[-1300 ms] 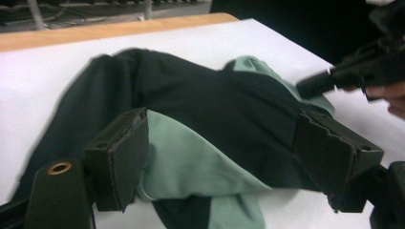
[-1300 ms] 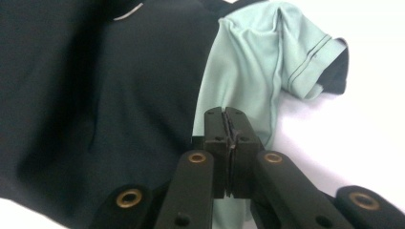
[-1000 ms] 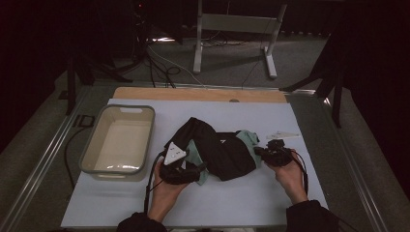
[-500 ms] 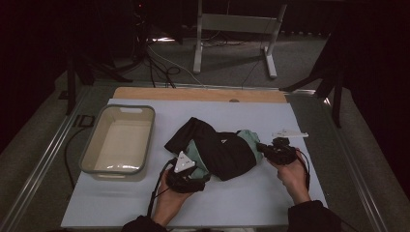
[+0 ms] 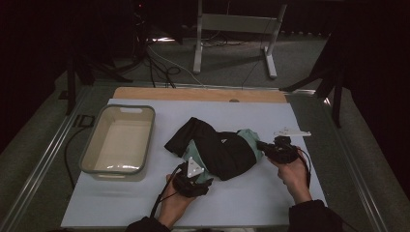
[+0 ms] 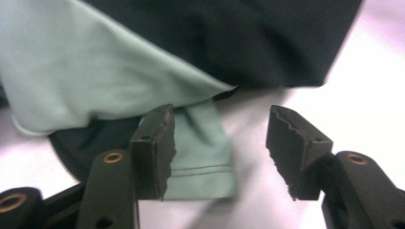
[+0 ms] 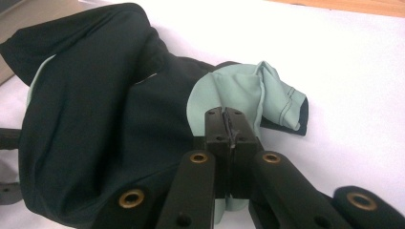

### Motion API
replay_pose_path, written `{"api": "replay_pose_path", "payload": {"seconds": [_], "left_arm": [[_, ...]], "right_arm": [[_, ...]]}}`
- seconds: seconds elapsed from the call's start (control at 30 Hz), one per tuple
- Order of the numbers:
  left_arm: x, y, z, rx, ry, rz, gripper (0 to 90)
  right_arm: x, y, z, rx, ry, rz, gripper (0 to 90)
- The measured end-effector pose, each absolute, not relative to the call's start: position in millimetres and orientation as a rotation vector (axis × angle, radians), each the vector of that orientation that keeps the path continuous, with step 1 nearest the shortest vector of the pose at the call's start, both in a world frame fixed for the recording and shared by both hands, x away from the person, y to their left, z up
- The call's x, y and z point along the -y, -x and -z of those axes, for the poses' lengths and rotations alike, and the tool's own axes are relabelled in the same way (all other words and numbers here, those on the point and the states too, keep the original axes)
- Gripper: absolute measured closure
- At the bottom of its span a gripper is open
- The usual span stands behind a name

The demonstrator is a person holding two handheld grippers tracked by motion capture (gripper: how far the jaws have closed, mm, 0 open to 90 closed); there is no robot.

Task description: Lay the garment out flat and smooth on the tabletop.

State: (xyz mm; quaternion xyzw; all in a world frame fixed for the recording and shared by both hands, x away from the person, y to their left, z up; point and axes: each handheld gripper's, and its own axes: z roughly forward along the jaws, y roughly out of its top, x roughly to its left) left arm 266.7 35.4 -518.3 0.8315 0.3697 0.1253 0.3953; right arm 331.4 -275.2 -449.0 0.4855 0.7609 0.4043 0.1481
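Note:
A crumpled black and mint-green garment [image 5: 222,152] lies in the middle of the white table [image 5: 241,203]. My left gripper [image 5: 199,169] is at its near left edge. In the left gripper view this gripper [image 6: 219,138] stands open, a green hemmed flap [image 6: 205,167] lying by its left jaw and black cloth [image 6: 229,38] beyond. My right gripper [image 5: 262,146] is at the garment's right end. In the right gripper view it [image 7: 224,119] is shut on a fold of the green fabric [image 7: 239,90], with the black bulk [image 7: 95,119] to the left.
A beige plastic tub [image 5: 123,109] stands on the left of the table. A small white object [image 5: 290,131] lies just beyond my right gripper. A wooden strip [image 5: 198,94] runs along the far edge, with a metal stand [image 5: 232,21] and cables [image 5: 164,67] on the floor behind.
My left gripper has drawn back slightly toward the table's near edge and to the right. My right gripper has shifted a little to the right and away, still on the cloth.

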Motion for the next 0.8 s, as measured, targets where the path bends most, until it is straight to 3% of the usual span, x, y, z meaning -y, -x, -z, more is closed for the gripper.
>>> {"api": "replay_pose_path", "payload": {"seconds": [0.2,0.3,0.37,0.8], "left_arm": [[-34.2,-269.3,523.3,-0.985,-2.166,-0.405,55.2],[-34.0,-269.4,521.6,-0.966,-2.204,-0.427,80.5],[-37.1,-268.5,516.8,-0.957,-2.218,-0.409,84.6],[-90.4,-241.6,459.1,-0.900,-2.006,-0.371,86.7]], "right_arm": [[276.4,-330.9,448.1,-2.184,-1.396,-1.169,89.8],[277.0,-331.1,447.7,-2.175,-1.400,-1.171,89.8],[277.2,-331.1,447.0,-2.169,-1.401,-1.173,89.8],[291.4,-329.3,439.5,-2.100,-1.433,-1.174,89.9]]}}
